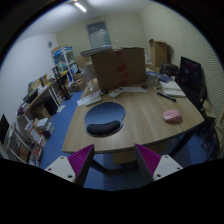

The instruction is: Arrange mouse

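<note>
One mouse point(172, 116), one mousepad point(104, 116), one keyboard point(91, 98) and one box point(118, 68) are sitting on one table point(140, 125).

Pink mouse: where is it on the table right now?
In the gripper view, the small pink mouse lies on the wooden table, beyond the open gripper and right of the dark oval mouse pad.

The gripper point(112, 160) is held level, pointing forward, with its two fingers reaching up from below into the gripper view. The left finger point(72, 163) and the right finger point(157, 162) stand well apart, so the jaws are wide open, and nothing sits between them or touches either one. Each finger shows a magenta pad point(82, 156) on its inner face, angled inward toward the other. The fingertips seem to hover in the air rather than rest on anything, though the dim view leaves that uncertain.
</note>
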### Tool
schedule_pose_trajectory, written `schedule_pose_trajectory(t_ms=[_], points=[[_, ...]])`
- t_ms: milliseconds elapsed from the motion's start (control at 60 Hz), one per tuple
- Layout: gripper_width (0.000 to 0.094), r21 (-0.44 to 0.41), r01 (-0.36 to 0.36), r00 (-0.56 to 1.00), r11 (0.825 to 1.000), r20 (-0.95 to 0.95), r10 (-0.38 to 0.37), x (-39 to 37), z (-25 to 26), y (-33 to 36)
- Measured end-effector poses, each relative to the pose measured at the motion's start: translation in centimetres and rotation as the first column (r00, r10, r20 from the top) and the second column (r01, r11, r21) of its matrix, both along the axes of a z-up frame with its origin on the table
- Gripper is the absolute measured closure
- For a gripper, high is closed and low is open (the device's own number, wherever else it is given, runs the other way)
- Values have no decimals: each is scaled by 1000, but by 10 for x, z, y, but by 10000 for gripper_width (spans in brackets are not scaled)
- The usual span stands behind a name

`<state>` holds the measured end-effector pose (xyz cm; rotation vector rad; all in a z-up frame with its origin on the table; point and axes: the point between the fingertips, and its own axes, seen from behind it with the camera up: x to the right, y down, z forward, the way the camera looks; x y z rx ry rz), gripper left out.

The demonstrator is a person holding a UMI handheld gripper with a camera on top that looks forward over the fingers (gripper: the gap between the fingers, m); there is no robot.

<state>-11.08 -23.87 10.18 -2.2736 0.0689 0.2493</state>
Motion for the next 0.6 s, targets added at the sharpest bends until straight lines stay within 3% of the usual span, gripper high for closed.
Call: schedule_pose_trajectory(t_ms=[283, 500, 600], points=[[116, -18, 32, 999, 999, 13, -32, 54, -11, -2], [120, 4, 77, 993, 997, 90, -77, 179, -37, 25], [118, 36, 58, 985, 998, 157, -63, 236, -58, 51]])
